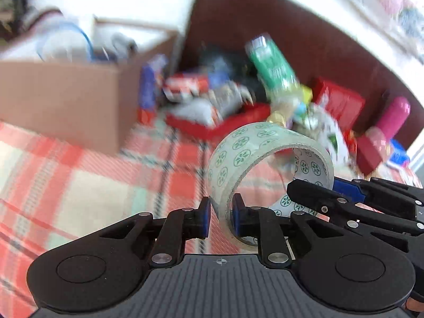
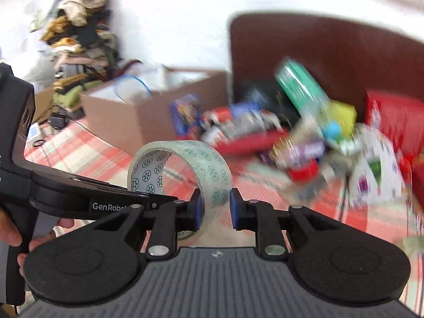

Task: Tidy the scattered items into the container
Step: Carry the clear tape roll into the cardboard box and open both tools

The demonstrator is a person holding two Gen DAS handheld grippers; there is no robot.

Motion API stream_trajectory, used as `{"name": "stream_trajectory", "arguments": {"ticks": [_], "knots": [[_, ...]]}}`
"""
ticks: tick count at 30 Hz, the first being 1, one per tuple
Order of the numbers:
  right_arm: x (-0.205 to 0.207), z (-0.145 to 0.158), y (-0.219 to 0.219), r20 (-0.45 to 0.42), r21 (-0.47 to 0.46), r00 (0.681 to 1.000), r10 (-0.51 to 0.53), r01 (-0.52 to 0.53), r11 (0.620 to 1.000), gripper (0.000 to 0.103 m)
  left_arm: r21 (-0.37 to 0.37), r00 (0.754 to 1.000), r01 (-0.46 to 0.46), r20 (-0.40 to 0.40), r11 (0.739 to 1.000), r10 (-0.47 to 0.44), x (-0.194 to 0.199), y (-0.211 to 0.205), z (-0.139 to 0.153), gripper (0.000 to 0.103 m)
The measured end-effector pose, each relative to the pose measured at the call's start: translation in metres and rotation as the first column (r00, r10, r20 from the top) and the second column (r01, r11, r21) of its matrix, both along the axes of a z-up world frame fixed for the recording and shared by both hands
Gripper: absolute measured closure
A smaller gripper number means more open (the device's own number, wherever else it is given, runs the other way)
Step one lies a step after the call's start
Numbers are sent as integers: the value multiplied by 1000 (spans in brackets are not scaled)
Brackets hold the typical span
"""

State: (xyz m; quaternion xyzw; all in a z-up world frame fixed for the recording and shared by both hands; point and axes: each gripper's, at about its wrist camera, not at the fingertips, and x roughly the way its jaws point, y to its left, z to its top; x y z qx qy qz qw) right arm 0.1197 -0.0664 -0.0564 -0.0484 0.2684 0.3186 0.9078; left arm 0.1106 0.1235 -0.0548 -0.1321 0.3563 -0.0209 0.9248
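Note:
A roll of clear tape (image 1: 246, 143) printed with green emblems is held up above the plaid cloth (image 1: 79, 185). My left gripper (image 1: 221, 212) is shut on the roll's wall, one pad inside the ring and one outside. From the right, my right gripper (image 1: 304, 190) reaches to the roll's far side. In the right wrist view the tape (image 2: 209, 164) sits between the pads of my right gripper (image 2: 214, 206), which press its two edges. My left gripper (image 2: 172, 201) meets the roll from the left. The cardboard box (image 1: 66, 100) (image 2: 132, 114) stands behind, open-topped.
A blurred heap of packets lies behind the tape, with a green packet (image 1: 273, 66), a red tray (image 1: 238, 119) and a pink cylinder (image 1: 394, 114). A brown padded backrest (image 1: 265, 13) closes the far side. Clothes (image 2: 79, 26) are piled far left. A hand (image 2: 10, 235) holds the left gripper's handle.

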Motion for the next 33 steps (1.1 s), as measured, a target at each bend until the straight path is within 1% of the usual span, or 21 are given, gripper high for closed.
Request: {"name": "stream_trajectory", "arguments": {"ticks": [4,6,9,12,16,19,21,24,25,26,27,28,29,30,31,33], "knots": [[1,32,29,97,6,993,67,-68,998,79,11,995,-62,73,998,61,-4,30,36,90],[8,45,45,137,9,986,96,-98,995,79,3,992,-88,92,996,87,2,49,51,90],[28,63,70,161,24,978,134,-139,990,79,16,987,-121,112,992,119,15,73,69,90],[58,74,93,134,58,979,155,-164,985,80,37,984,-143,108,989,139,36,95,80,89],[97,78,122,95,66,982,161,-168,984,80,-2,989,-137,47,991,137,79,130,84,87],[128,73,142,52,69,986,156,-159,985,79,-5,991,-133,10,991,133,111,150,81,87],[148,66,152,16,77,988,152,-153,985,79,2,992,-127,-15,992,127,129,160,76,87],[180,56,165,-38,91,990,137,-134,987,79,-10,989,-132,-62,991,131,159,176,65,87],[190,52,170,-54,99,991,125,-119,988,79,-16,988,-133,-75,991,132,170,181,61,83],[202,47,174,-67,108,992,109,-101,989,80,-27,988,-131,-81,991,128,182,186,58,67],[212,43,178,-78,120,993,88,-79,990,79,-41,989,-128,-83,991,124,193,191,54,62],[220,40,180,-82,135,995,61,-49,990,77,-52,988,-135,-83,990,130,200,195,52,48],[226,37,180,-82,145,996,29,-17,989,61,-62,986,-151,-80,987,146,201,197,50,34],[228,35,178,-78,151,997,2,10,988,50,-71,984,-167,-77,983,161,203,199,48,30],[227,34,175,-63,154,998,-11,20,988,46,-65,983,-174,-72,983,169,201,199,47,21],[219,33,169,-26,152,1000,16,-12,988,46,-20,984,-172,-58,985,170,192,196,46,20]]}}
